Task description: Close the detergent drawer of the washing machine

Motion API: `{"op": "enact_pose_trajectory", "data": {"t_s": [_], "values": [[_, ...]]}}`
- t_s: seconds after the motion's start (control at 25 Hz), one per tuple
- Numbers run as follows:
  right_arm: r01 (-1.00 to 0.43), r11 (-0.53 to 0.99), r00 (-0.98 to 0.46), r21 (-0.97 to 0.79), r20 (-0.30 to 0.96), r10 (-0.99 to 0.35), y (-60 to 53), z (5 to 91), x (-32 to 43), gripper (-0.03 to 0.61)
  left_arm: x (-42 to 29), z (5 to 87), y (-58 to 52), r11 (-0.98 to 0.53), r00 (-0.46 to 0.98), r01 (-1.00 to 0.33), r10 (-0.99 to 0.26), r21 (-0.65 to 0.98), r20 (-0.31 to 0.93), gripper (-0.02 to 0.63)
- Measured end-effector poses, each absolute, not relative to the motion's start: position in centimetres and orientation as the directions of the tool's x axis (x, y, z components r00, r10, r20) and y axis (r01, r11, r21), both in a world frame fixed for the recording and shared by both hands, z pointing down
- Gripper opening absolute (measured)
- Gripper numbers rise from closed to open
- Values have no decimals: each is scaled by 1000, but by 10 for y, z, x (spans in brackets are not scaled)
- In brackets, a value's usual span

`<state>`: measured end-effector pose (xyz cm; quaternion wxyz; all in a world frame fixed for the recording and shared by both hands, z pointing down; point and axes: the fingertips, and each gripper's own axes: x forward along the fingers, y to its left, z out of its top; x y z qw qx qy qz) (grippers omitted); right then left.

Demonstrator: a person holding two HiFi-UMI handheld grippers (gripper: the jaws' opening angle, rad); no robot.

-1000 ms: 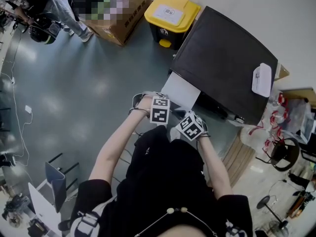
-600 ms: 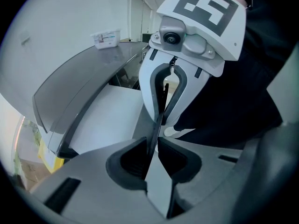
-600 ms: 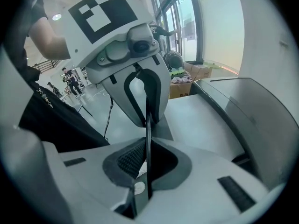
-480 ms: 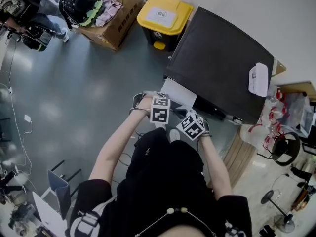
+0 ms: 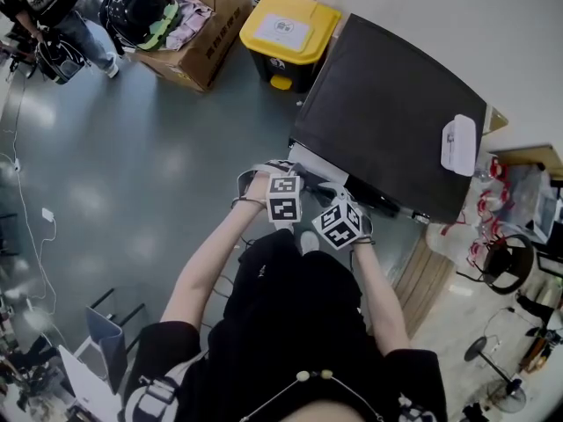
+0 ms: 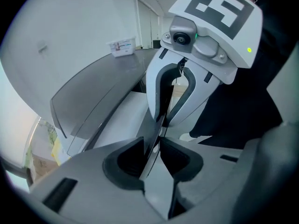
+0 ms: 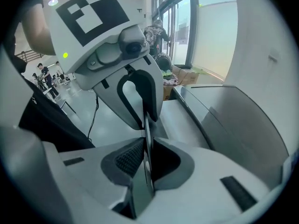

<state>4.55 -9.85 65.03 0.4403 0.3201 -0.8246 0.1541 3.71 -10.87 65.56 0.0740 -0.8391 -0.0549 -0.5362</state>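
The detergent drawer (image 5: 310, 159) juts from the front of the washing machine (image 5: 387, 117), and its thin front edge runs between both pairs of jaws. The left hand-held gripper (image 6: 156, 143) and right hand-held gripper (image 7: 147, 149) face each other, each clamped on that edge, their jaws having just eased slightly wider. A white flat object (image 5: 459, 144) lies on the machine's dark top. A yellow-lidded bin (image 5: 288, 32) stands just beside the machine, with a cardboard box (image 5: 207, 38) and black helmet (image 5: 134, 9) near.

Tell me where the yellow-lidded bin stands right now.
In the head view the yellow-lidded bin stands on the floor at top centre, between the cardboard box to its left and the dark-topped washing machine to its right.
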Motion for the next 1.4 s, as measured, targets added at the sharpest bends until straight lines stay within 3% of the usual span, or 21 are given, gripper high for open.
{"op": "enact_pose_trajectory", "data": {"t_s": [0.24,0.64,0.8,1.0,1.4], "values": [[-656,751,-386,75,822,-419,-110,647,53,72,46,654,-121,-988,440,122,-29,-92,897,117],[-547,765,-295,340,777,-556,-114,627,58,66,50,653,-132,-993,476,66,-57,-101,878,131],[-600,700,-268,388,726,-633,-122,613,70,157,51,653,-134,-993,491,34,-80,-110,867,141],[-590,694,-209,413,752,-625,-129,623,84,295,53,653,-136,-994,497,-6,-95,-106,863,150],[-633,714,-224,299,812,-539,-142,632,91,371,54,653,-139,-994,498,-44,-105,-97,861,160]]}}
